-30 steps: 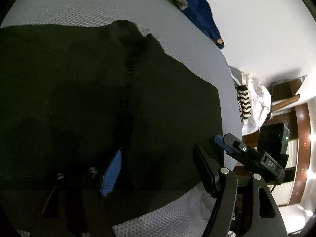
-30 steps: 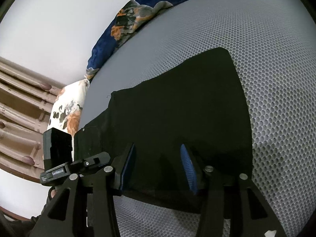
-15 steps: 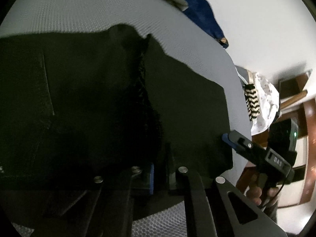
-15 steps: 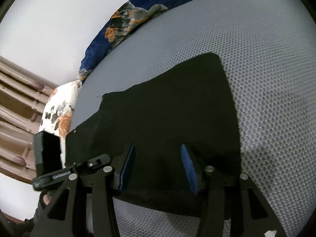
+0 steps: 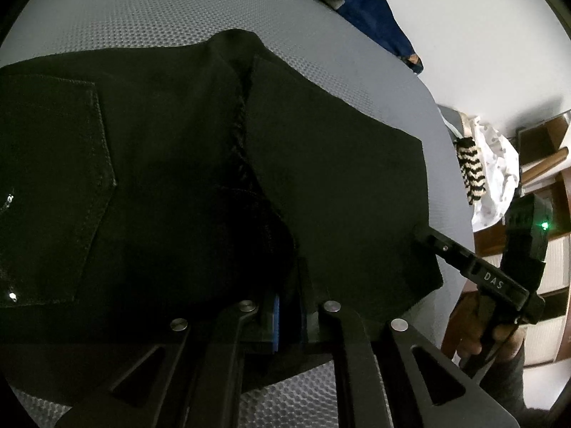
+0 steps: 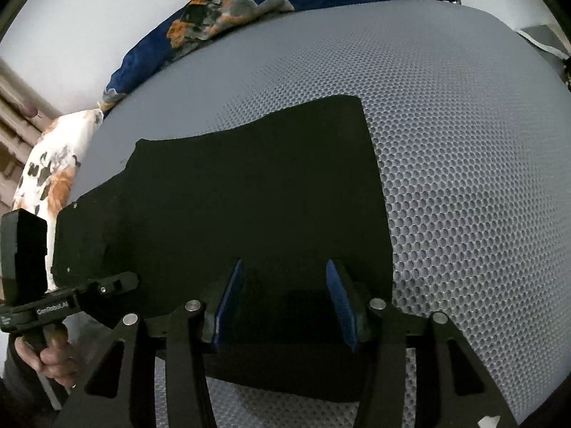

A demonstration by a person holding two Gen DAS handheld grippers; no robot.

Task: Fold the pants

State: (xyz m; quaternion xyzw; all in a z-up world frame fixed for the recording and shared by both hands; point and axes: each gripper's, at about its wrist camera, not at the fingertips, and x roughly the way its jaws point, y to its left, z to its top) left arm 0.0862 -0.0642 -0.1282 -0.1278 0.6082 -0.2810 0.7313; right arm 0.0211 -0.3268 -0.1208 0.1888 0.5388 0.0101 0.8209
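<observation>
Black pants lie on a grey mesh mattress; a back pocket shows at the left. My left gripper is shut on the near edge of the pants, its blue pads pressed together on the cloth. In the right wrist view the pants spread flat ahead, and my right gripper is open, its blue pads astride the near edge of a pant leg. The right gripper also shows in the left wrist view at the pants' right edge.
A blue and orange patterned blanket lies bunched at the far edge of the mattress. A white floral pillow lies at the left. A striped cloth and wooden furniture stand at the right.
My left gripper has shut on the near edge of the pants and bunched the cloth. The right gripper stayed open and shifted slightly along the pant leg.
</observation>
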